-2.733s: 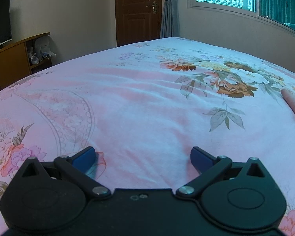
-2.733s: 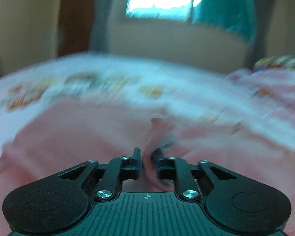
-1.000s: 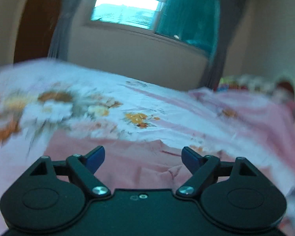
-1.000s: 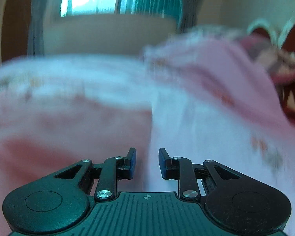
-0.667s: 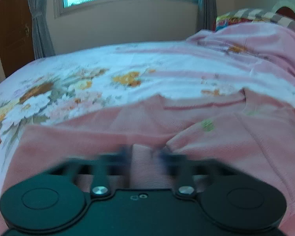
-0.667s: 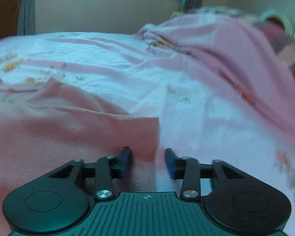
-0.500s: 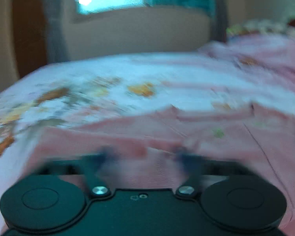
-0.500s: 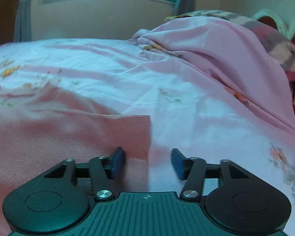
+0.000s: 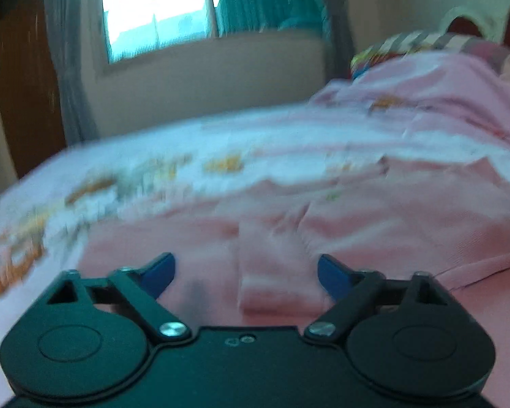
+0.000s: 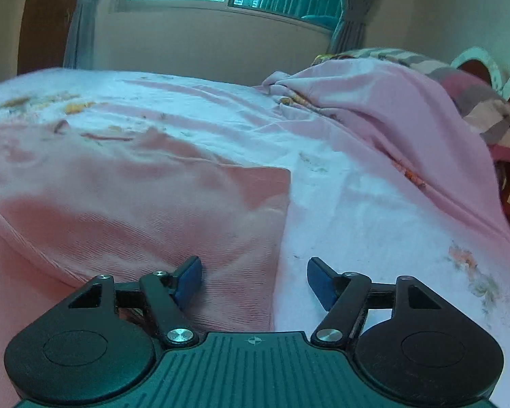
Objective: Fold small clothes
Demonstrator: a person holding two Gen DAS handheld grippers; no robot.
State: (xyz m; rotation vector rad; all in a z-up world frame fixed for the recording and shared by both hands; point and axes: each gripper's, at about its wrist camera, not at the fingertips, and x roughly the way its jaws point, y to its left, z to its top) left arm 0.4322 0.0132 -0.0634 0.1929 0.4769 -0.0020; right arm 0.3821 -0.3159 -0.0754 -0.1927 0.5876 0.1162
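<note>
A: Right, both grippers tipped down over the bed (image 10: pixel 374 210). L gripper (image 9: pixel 246 272) jaws wide, just eased in a touch, pink garment (image 9: pixel 374 224) lies under the gap, unpinched

B: R gripper (image 10: pixel 253 280) jaws just been opening, straddling the garment's side edge, released. Garment's flat, long axis across frame; only R view shows its square corner, L view's blurred
</note>
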